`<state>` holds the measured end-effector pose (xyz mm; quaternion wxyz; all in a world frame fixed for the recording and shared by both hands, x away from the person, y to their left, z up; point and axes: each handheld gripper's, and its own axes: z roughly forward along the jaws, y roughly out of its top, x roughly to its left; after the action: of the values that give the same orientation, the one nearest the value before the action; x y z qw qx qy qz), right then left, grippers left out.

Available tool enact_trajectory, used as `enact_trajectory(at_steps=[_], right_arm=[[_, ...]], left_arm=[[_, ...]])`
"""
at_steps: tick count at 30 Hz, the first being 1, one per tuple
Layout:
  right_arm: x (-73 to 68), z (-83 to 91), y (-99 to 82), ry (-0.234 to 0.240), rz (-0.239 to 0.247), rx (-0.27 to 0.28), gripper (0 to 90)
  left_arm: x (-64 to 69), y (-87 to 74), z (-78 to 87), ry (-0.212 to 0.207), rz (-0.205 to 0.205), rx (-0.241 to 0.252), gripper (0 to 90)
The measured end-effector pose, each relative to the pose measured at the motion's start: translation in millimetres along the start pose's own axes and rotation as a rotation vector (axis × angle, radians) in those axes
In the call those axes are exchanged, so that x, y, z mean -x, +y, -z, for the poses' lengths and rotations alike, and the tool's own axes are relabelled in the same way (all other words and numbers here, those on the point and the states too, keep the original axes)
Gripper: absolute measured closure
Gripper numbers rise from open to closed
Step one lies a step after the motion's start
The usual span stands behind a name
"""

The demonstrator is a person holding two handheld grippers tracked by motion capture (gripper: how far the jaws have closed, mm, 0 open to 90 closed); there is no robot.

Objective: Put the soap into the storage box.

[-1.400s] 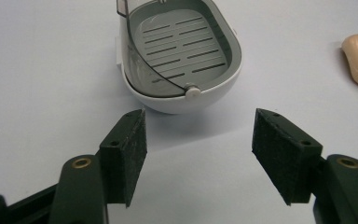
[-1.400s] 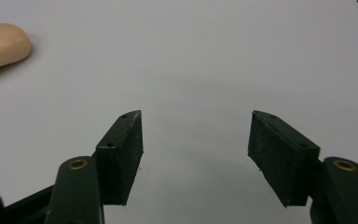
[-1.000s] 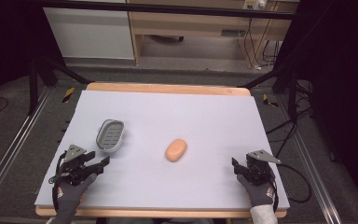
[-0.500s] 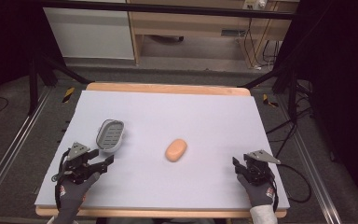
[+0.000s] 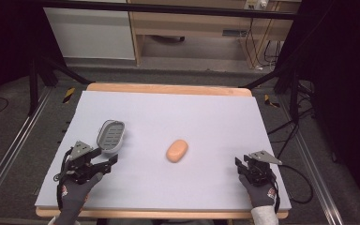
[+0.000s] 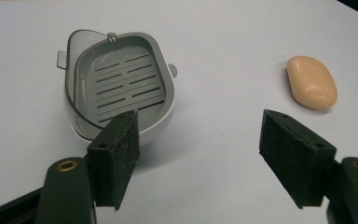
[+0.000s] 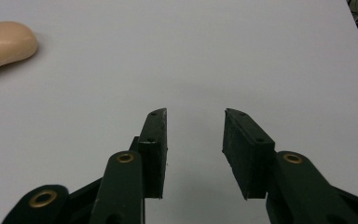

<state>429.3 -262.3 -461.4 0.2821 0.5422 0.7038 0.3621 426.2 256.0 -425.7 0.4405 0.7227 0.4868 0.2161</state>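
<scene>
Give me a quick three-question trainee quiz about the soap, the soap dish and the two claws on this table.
1. True or false: the soap bar lies inside the soap dish.
2. Which claw is nearer the soap dish: A) left claw B) right claw?
3. Fill in: between the right claw's jaws there is ____.

Key: 1. False, it lies on the table beside the dish. 2. A. 3. Nothing; they stand apart, having just been closing.

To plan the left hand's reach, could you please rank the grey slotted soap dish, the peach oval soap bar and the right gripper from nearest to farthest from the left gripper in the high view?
1. Grey slotted soap dish: just beyond the left gripper.
2. Peach oval soap bar: mid-table.
3. Right gripper: far right, near edge.
</scene>
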Motion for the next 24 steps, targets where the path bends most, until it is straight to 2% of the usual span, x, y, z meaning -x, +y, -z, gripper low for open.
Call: enact_trajectory(at_steps=[8, 12, 16, 17, 24], right_arm=[[-0.2, 0.8, -0.1, 0.019, -0.002, 0.0, 69.9], [-2.2, 3.3, 0.5, 0.023, 0.015, 0.003, 79.9], [-3.0, 3.9, 1.0, 0.025, 0.021, 0.003, 83.8], [-3.2, 4.2, 1.1, 0.029, 0.02, 0.0, 87.0], [-2.9, 6.5, 1.9, 0.03, 0.014, 0.001, 90.0]], left_arm=[[-0.5, 8.7, 3.9, 0.001, -0.004, 0.018, 26.5], [-0.6, 16.7, 5.1, -0.006, -0.007, 0.029, 26.0], [0.5, 21.3, 2.7, -0.013, -0.006, 0.028, 25.8], [0.8, 22.2, 1.9, -0.016, -0.008, 0.027, 25.6], [13.3, 31.3, -7.8, -0.042, -0.022, 0.018, 25.3]])
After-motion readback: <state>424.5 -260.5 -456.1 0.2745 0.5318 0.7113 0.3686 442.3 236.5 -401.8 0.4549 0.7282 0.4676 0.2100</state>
